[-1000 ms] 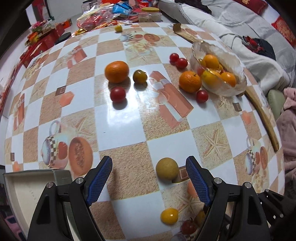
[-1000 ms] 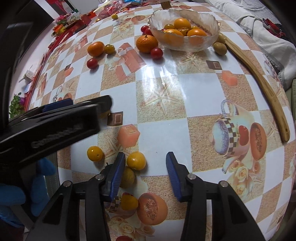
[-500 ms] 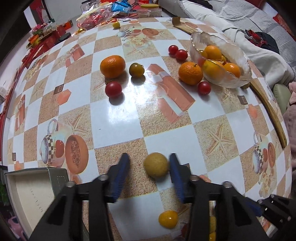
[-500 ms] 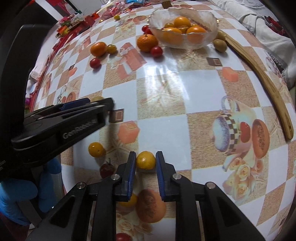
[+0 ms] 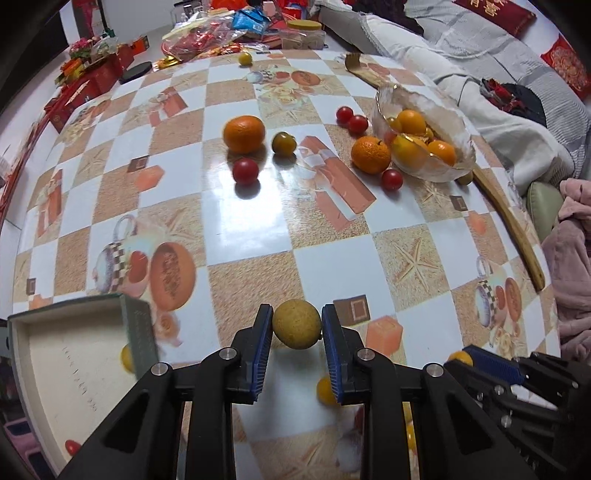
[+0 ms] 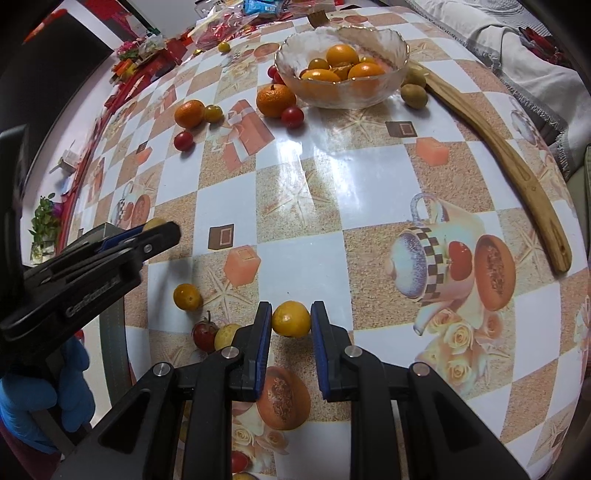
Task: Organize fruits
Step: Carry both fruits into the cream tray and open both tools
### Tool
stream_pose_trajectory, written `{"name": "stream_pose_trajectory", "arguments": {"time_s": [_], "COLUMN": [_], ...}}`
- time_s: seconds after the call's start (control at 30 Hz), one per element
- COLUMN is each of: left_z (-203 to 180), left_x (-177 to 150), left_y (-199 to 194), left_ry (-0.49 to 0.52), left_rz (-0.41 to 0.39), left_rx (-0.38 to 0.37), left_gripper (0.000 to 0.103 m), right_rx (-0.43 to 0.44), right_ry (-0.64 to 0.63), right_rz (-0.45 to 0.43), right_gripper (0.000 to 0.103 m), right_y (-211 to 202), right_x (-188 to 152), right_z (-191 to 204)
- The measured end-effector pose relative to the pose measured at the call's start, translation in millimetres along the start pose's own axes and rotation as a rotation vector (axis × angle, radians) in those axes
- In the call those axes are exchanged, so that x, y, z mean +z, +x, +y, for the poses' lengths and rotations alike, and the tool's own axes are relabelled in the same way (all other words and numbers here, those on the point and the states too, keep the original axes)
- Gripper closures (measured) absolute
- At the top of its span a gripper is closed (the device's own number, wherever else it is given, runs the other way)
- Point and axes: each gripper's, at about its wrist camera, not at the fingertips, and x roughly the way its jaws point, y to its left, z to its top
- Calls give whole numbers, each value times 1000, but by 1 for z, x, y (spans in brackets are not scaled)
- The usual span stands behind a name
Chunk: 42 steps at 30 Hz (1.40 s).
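My left gripper point(image 5: 297, 326) has a round tan fruit point(image 5: 297, 324) between its blue pads. Its jaws are closing and both pads touch the fruit, which hangs just above the checked tablecloth. My right gripper point(image 6: 291, 321) is shut on a small yellow-orange fruit point(image 6: 291, 318), also a little off the table. A glass bowl point(image 6: 343, 98) with several orange fruits stands at the far side. Two oranges point(image 5: 244, 133) point(image 5: 370, 154) and red cherry tomatoes point(image 5: 245, 171) lie loose before it. In the right wrist view the left gripper point(image 6: 147, 240) shows at the left.
An open white box point(image 5: 55, 369) sits at the near left table edge. A curved wooden stick point(image 6: 517, 166) lies along the right edge. Small yellow fruit point(image 6: 187, 296) and a tomato point(image 6: 204, 331) lie beside my right gripper. Snack packets point(image 5: 221, 33) crowd the far edge.
Both grippers went from open to closed: the left onto the tan fruit, the right onto the yellow-orange fruit. Both fruits have risen slightly off the table.
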Motion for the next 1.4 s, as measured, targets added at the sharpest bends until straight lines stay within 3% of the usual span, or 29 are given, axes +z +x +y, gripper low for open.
{"name": "stream_pose_trajectory", "arguments": {"time_s": [0.5, 1.4], "left_z": [50, 188], "left_x": [-37, -162], "left_y": [-43, -87], "left_ry": [-104, -390], "left_rz": [-35, -4], "left_rx": [31, 182], "left_gripper": [74, 74], "right_rx": [24, 123], "right_ry": [-68, -396], "right_rz": [-9, 93], "right_gripper": [80, 80], "right_y": [-14, 28], "right_x": [1, -21], "right_z": [33, 215]}}
